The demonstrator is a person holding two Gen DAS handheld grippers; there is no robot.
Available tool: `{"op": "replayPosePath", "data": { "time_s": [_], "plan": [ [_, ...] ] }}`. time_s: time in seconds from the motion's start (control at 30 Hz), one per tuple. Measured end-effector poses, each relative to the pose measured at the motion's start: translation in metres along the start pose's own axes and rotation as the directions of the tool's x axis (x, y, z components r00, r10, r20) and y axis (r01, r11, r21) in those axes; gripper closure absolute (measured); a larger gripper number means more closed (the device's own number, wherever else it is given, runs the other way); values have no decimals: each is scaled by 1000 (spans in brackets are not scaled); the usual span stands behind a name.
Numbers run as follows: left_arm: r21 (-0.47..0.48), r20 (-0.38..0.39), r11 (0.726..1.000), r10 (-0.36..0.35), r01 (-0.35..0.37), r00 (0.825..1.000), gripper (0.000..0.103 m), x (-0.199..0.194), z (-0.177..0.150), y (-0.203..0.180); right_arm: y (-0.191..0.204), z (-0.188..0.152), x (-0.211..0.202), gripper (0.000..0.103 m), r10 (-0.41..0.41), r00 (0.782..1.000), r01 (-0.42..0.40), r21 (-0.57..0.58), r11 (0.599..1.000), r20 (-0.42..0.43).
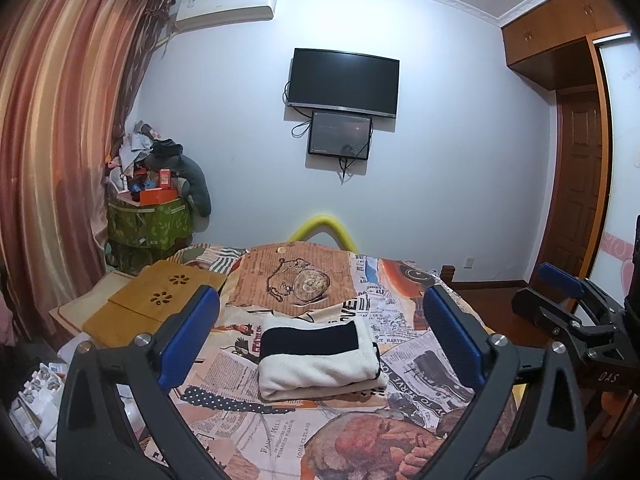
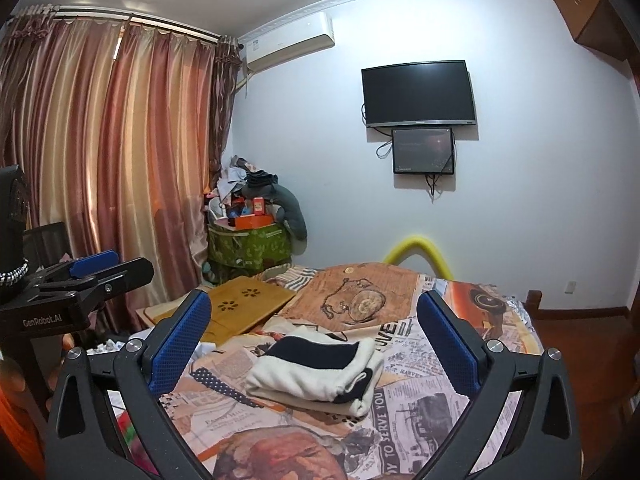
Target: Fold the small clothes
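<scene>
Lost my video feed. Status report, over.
Left tongs open, empty. Right tongs open, empty. Black-and-white garment folded on bedspread, untouched. Nothing in the way.

A home bedroom: a bed with printed cover, curtains, wall television and air conditioner.

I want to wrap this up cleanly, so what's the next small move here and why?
Probably back both grippers away. The garment already lies folded in a compact stack on the bed, and the left gripper and right gripper are open, holding nothing, apart from the cloth.
</scene>
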State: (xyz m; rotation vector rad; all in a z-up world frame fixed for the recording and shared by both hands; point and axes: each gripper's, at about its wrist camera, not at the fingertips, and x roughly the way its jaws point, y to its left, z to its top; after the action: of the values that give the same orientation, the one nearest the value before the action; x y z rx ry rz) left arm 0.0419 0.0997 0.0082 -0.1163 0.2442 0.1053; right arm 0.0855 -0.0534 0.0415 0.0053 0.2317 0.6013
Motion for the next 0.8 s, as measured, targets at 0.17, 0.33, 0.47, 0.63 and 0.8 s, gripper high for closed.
{"op": "replayPosePath", "data": {
  "time_s": [0.17, 0.33, 0.47, 0.63, 0.8],
  "plan": [
    [4, -2, 1000, 15, -15, 1000, 0, 2, -2, -2, -1, 0, 0, 1, -2, 1000, 2, 5, 1000, -5],
    [14, -3, 1000, 17, -17, 1000, 0, 3, -4, -4, 0, -1, 0, 1, -5, 1000, 5, 5, 1000, -8],
    [16, -3, 1000, 12, -12, 1000, 0, 4, -4, -6, -1, 1, -1, 1, -7, 1000, 7, 5, 1000, -12],
    [15, -5, 1000, 6, -6, 1000, 0, 3, -4, -5, -2, 2, 0, 1, -8, 1000, 8, 9, 1000, -14],
    [15, -5, 1000, 4, -4, 1000, 0, 3, -4, -5, -2, 3, -1, 1, -8, 1000, 8, 8, 1000, -15]
  ]
}}
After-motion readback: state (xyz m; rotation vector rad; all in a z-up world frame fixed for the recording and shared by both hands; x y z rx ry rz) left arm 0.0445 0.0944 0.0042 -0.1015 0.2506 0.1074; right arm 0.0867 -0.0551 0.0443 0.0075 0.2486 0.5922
